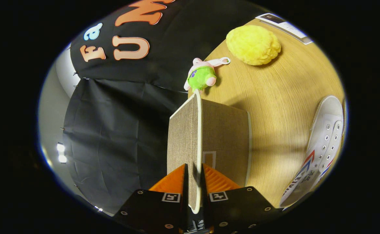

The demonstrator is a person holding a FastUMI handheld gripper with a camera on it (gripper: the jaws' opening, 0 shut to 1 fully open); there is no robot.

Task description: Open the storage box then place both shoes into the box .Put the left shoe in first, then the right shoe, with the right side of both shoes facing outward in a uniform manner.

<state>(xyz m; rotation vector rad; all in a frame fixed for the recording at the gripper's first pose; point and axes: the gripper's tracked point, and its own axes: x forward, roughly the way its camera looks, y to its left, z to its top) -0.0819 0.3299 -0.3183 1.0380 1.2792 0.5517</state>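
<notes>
Gripper clamped on the box lid
Both fingers pinch the lid's white rim; a shoe lies on the table beside the box

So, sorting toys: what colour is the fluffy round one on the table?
Yellow: the fluffy toy, clearest in the gripper view.

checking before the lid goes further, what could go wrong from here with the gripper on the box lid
1. The gripper pinches only the thin white-trimmed edge of the lid, so the lid could slip free and drop.
2. The green plush toy lies just beyond the lid, which may knock it.
3. The white shoe lies near the table edge.
</notes>
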